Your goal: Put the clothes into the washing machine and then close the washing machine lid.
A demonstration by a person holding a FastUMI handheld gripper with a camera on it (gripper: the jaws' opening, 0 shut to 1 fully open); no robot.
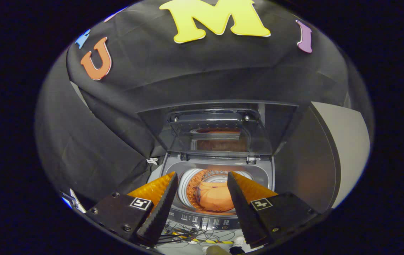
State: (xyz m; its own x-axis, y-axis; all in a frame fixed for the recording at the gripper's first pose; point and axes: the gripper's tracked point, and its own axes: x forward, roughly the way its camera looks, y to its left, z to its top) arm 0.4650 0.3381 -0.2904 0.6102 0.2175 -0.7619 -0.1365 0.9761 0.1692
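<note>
The gripper [202,198] is hanging wide open, empty, facing the soft orange cloth [216,198] lying in the drum; the raised, probably light, transparent hinged lid [219,132] is awaiting a pull at its far top edge.

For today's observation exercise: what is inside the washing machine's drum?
Inside the drum lies orange clothing, seen between the open claw fingers. The fingers cover the drum's sides, so anything there is hidden. The lid stands raised behind.

No legible text on anything.
</note>
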